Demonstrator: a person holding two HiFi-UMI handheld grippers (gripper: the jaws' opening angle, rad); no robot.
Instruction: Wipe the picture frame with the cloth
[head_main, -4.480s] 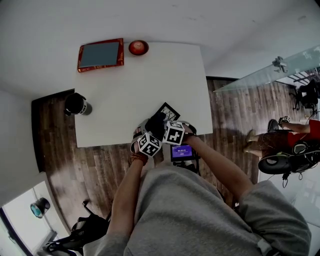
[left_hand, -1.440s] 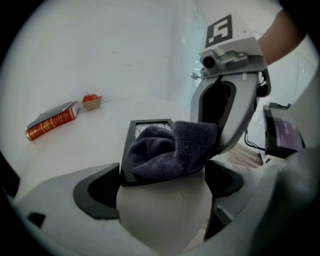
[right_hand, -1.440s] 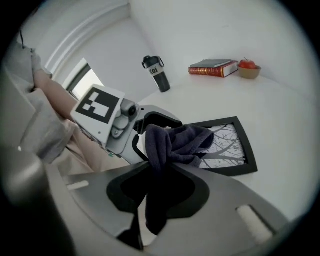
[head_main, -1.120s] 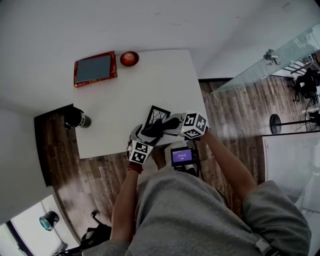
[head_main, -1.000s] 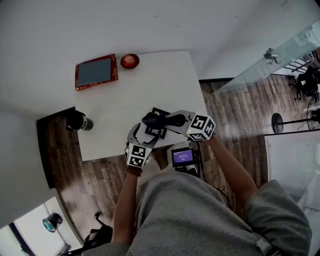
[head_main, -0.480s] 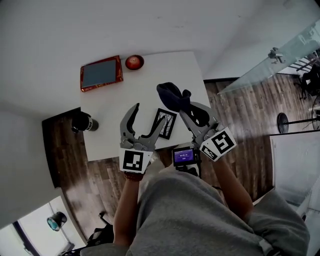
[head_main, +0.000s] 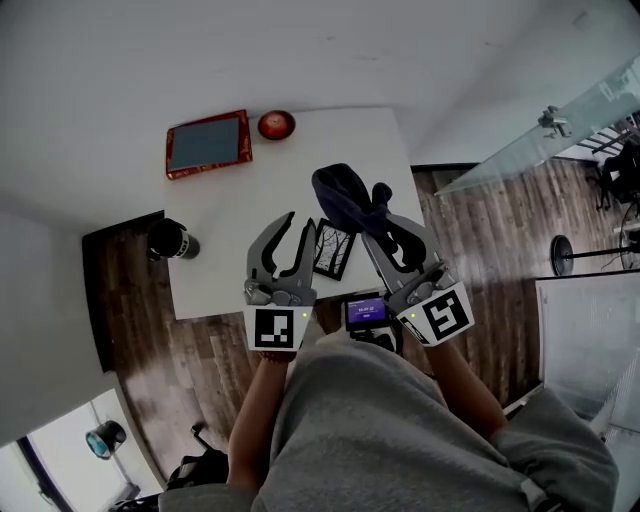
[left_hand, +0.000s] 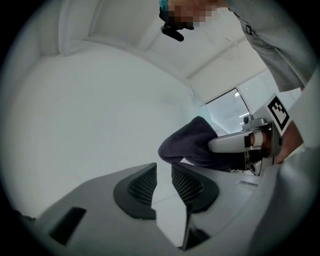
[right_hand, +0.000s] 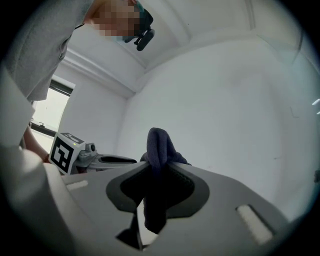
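The small black picture frame (head_main: 333, 248) lies flat on the white table (head_main: 250, 220) near its front edge, with no gripper touching it. My right gripper (head_main: 374, 212) is raised above the table, pointing level, shut on a dark blue cloth (head_main: 342, 192). The cloth (right_hand: 158, 142) bunches up above the right gripper (right_hand: 155, 172) and hangs down between its pads. My left gripper (head_main: 301, 222) is raised to the left of the frame. The left gripper (left_hand: 164, 176) is closing, with a narrow gap and nothing in it. The cloth (left_hand: 192, 145) shows beside it.
A red-rimmed tray (head_main: 208, 143) and a red bowl (head_main: 276, 124) sit at the table's far edge. A black cup (head_main: 172, 238) stands off the table's left side over the wood floor. A small lit screen (head_main: 365, 309) hangs at the person's chest.
Both grippers rose off the table and tipped up to level. The right one carried the cloth up off the frame. The left jaws narrowed from wide apart to a slim gap.
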